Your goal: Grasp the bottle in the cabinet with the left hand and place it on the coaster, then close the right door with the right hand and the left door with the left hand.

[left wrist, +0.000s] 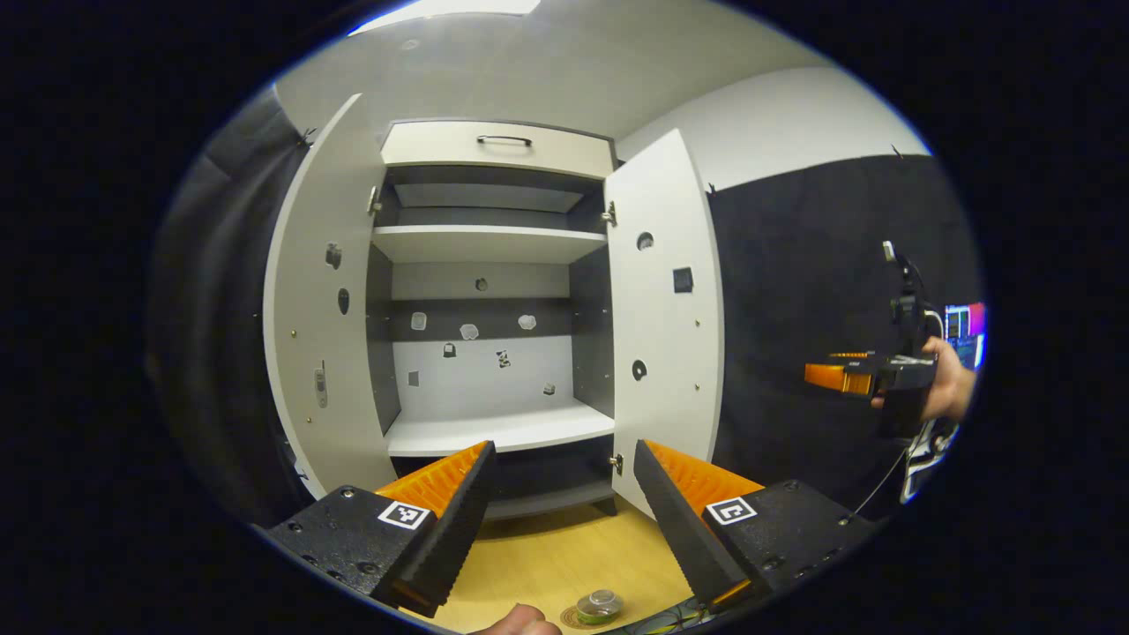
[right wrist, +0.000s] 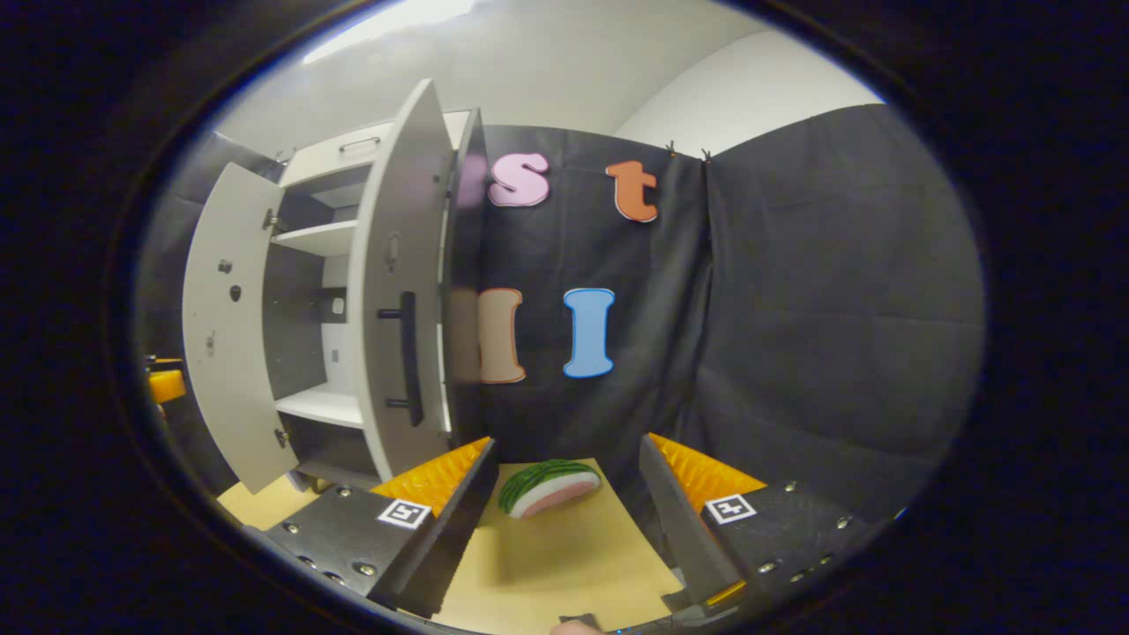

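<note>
The cabinet (left wrist: 494,432) stands with both doors wide open, and the shelves I can see are bare. In the left gripper view a small bottle (left wrist: 601,605), seen from above, sits on a round coaster (left wrist: 571,619) on the wooden table, just below my open left gripper (left wrist: 563,450). Nothing lies between its fingers. The right door (left wrist: 663,309) hangs open. In the right gripper view that door (right wrist: 392,291) shows its black handle (right wrist: 407,357), up and to the left of my open, empty right gripper (right wrist: 569,445). The right gripper (left wrist: 851,377) is also seen far right, held by a hand (left wrist: 948,388).
The left door (left wrist: 322,300) swings out to the left. A toy watermelon slice (right wrist: 549,487) lies on the wooden table (right wrist: 564,556) in front of the right gripper. Black cloth walls close the booth behind and to the right. A fingertip (left wrist: 520,623) shows at the bottom edge.
</note>
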{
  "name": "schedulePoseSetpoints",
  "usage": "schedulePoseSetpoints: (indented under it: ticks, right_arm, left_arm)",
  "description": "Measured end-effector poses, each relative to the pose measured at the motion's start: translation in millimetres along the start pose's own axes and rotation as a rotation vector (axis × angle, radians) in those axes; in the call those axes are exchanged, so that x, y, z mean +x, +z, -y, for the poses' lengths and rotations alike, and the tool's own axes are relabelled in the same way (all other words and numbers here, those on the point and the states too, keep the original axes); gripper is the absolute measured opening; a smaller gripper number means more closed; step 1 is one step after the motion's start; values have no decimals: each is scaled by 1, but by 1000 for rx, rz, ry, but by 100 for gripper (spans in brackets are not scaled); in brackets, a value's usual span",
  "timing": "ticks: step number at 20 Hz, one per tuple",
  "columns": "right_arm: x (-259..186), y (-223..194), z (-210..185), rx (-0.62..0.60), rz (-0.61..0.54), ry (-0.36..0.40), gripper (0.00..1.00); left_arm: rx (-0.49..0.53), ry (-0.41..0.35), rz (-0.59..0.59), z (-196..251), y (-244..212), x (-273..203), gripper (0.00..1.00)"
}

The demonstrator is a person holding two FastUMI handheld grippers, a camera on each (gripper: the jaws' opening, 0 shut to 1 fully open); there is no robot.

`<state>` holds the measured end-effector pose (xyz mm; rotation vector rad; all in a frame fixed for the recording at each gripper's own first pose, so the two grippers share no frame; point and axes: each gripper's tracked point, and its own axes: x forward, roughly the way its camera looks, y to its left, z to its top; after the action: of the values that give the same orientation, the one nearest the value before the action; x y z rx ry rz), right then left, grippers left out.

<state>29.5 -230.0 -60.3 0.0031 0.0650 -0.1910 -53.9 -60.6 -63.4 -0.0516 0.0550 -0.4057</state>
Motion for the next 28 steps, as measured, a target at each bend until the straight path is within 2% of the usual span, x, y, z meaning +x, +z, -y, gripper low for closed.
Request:
schedulePoseSetpoints:
  ticks: [2, 5, 8, 10, 11, 12, 13, 14, 16, 19, 20, 21, 22, 23, 25, 26, 28]
  right_arm:
    - [15, 7, 8, -2, 8, 0, 95]
    - [44, 14, 9, 18, -8, 23, 97]
    - [72, 20, -2, 17, -29, 54, 97]
    - [87, 24, -11, 15, -31, 67, 95]
    - [94, 26, -15, 18, -29, 67, 97]
    - [102, 27, -21, 23, -31, 68, 96]
    - [108, 27, -27, 29, -33, 70, 99]
    - [113, 28, -33, 30, -37, 73, 96]
    - [124, 30, -45, 34, -41, 77, 95]
    - [128, 34, -73, 43, -44, 130, 96]
    - [128, 39, -80, 38, -33, 148, 99]
    - [127, 44, -92, 36, -24, 181, 98]
    - [123, 45, -113, 38, -15, 247, 97]
    - [127, 47, -126, 18, 12, 263, 96]
    - [112, 59, -134, -44, 55, 268, 84]
    - [112, 54, -140, -45, 52, 273, 88]
    - [107, 50, -158, -31, 40, 288, 88]
  left_arm:
    - [22, 52, -5, -26, 11, -1, 98]
    - [150, 175, 19, -73, 30, -10, 98]
    - [186, 218, 18, -95, 34, -16, 98]
    - [137, 205, 12, -99, 33, -20, 98]
    - [109, 197, 13, -101, 33, -21, 100]
    - [88, 200, 3, -106, 29, -24, 98]
    - [73, 208, 0, -113, 27, -26, 98]
    - [60, 212, -9, -118, 24, -29, 98]
    - [51, 216, -32, -127, 15, -31, 98]
    - [33, 202, -59, -136, 4, -36, 98]
    - [14, 196, -67, -137, -1, -38, 98]
    - [-8, 190, -75, -137, -6, -41, 98]
    - [-26, 180, -83, -137, -10, -44, 98]
    - [-35, 177, -88, -140, -13, -47, 98]
    - [-31, 193, -88, -150, -15, -54, 98]
    - [-30, 199, -85, -154, -14, -55, 98]
    - [-38, 205, -91, -160, -17, -58, 98]
